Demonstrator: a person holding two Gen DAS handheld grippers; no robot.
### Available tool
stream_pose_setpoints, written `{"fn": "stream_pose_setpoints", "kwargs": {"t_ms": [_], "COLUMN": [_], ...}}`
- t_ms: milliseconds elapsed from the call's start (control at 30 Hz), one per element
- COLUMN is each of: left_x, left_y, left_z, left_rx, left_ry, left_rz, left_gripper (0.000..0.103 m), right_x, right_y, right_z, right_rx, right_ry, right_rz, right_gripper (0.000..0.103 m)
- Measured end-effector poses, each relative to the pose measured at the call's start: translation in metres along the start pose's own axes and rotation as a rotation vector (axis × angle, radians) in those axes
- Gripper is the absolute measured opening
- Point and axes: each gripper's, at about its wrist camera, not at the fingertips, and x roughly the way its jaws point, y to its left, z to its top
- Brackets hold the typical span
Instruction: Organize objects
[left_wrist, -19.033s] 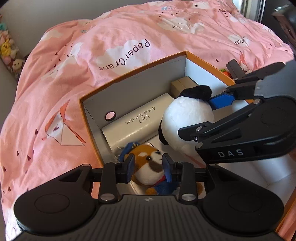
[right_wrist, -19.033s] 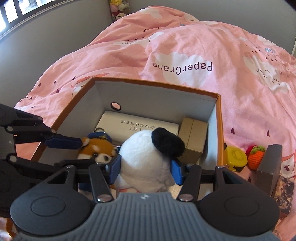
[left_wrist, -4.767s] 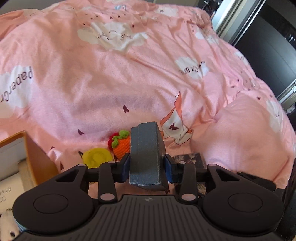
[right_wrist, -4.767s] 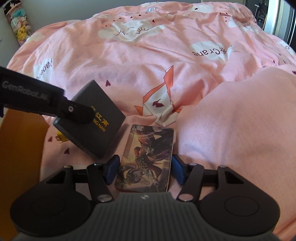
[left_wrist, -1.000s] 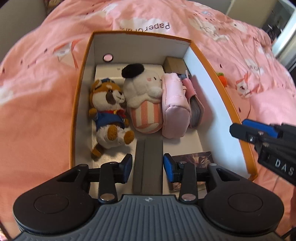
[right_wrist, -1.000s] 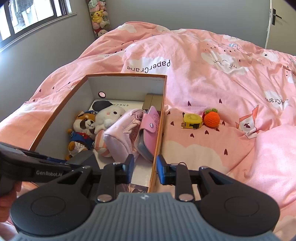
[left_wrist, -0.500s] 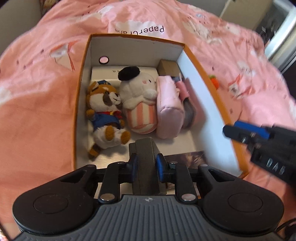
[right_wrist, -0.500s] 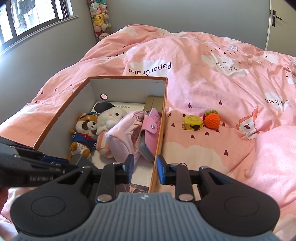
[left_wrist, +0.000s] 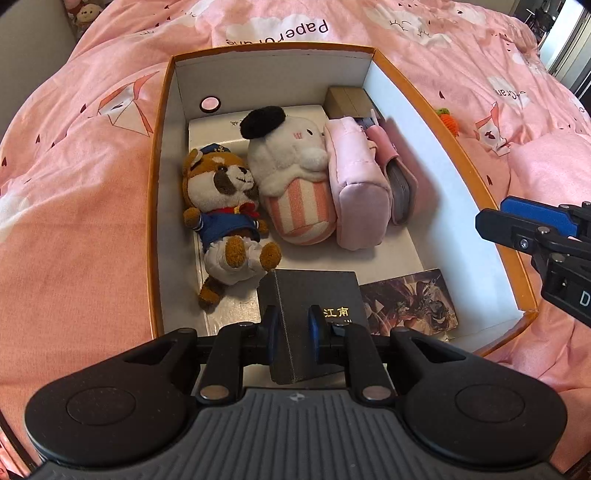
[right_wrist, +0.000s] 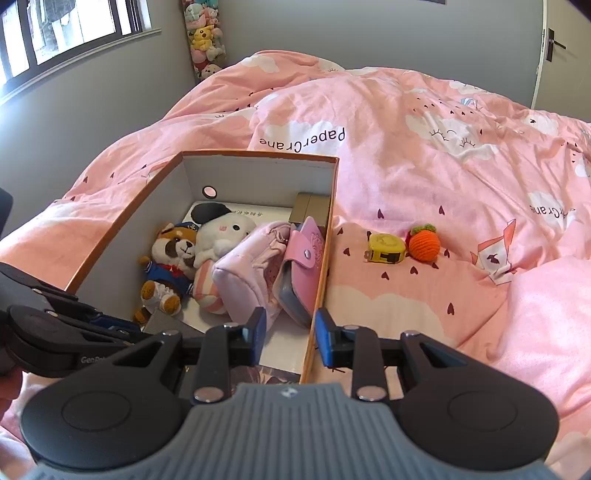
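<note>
1. Left gripper (left_wrist: 291, 334): both blue pads clamp a dark grey box (left_wrist: 314, 295) across one edge. The box sits tilted over the near end of the orange cardboard box (left_wrist: 159, 192). Gold characters show on its top face; its lower end is hidden behind the gripper body.
2. Right gripper (right_wrist: 289, 339): fingers parted, nothing between them. The near right wall of the cardboard box runs up through the gap; I cannot tell whether either pad touches it.
3. Near right corner of the cardboard box: an illustrated card pack (left_wrist: 410, 302) lies flat, its left edge covered by the dark grey box.
4. Middle of the cardboard box, left wall to right: raccoon plush (left_wrist: 225, 199) on its back, white plush with a black cap (left_wrist: 291, 166), pink pouch (left_wrist: 360, 184), pink snap wallet (left_wrist: 397, 181) on edge. These stand touching one another.
5. Far end: a white slab (left_wrist: 218, 129) under the plush heads, print too small to read; a tan carton (left_wrist: 347, 99) in the far right corner, partly hidden.
6. Pink duvet (right_wrist: 461, 177), just beside the right wall: yellow tape measure (right_wrist: 384, 245) touching an orange crochet fruit (right_wrist: 424, 243).
</note>
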Motion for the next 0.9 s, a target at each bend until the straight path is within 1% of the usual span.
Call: {"fn": "stream_pose_setpoints", "kwargs": {"t_ms": [67,133,167,233,367,467,567,633,733,800,867,900], "left_x": [0.001,0.002,0.001,-0.002,-0.004,-0.007,-0.016,-0.024,-0.038,-0.043,-0.048,-0.049], "left_y": [0.001,-0.001,-0.001,0.001,-0.002,0.001,0.010,0.017,0.024,0.029,0.035,0.037], "left_z": [0.001,0.002,0.002,0.001,0.001,0.001,0.001,0.003,0.004,0.006,0.005,0.006], "left_rx": [0.007,0.038,0.039,0.013,0.029,0.020,-0.029,-0.066,-0.103,-0.104,-0.117,-0.126], "left_ry": [0.018,0.037,0.028,-0.002,-0.028,-0.039,-0.106,-0.158,-0.241,-0.270,-0.300,-0.311], "left_rz": [-0.015,-0.008,-0.001,-0.013,0.006,-0.013,-0.055,-0.070,-0.048,-0.023,-0.018,-0.022], "left_gripper": [0.020,0.020,0.020,0.020,0.020,0.021,0.021,0.021,0.025,0.027,0.028,0.028], "right_x": [-0.001,-0.003,-0.004,-0.006,-0.007,-0.008,-0.009,-0.008,-0.002,0.008,0.020,0.026], "right_y": [0.000,0.001,0.002,0.002,0.006,0.009,0.013,0.016,0.028,0.040,0.053,0.060], "right_z": [0.001,0.002,0.002,0.003,0.004,0.004,0.004,0.005,0.007,0.009,0.010,0.011], "right_rx": [-0.001,-0.005,-0.010,-0.017,-0.028,-0.031,-0.042,-0.042,-0.066,-0.098,-0.126,-0.144], "right_ry": [-0.008,-0.021,-0.027,-0.034,-0.037,-0.036,-0.038,-0.033,-0.002,0.041,0.087,0.117], "right_rz": [-0.005,-0.017,-0.023,-0.024,-0.019,-0.015,-0.008,0.020,0.075,0.127,0.179,0.199], "right_gripper": [0.032,0.032,0.032,0.032,0.032,0.032,0.032,0.032,0.032,0.032,0.036,0.039]}}
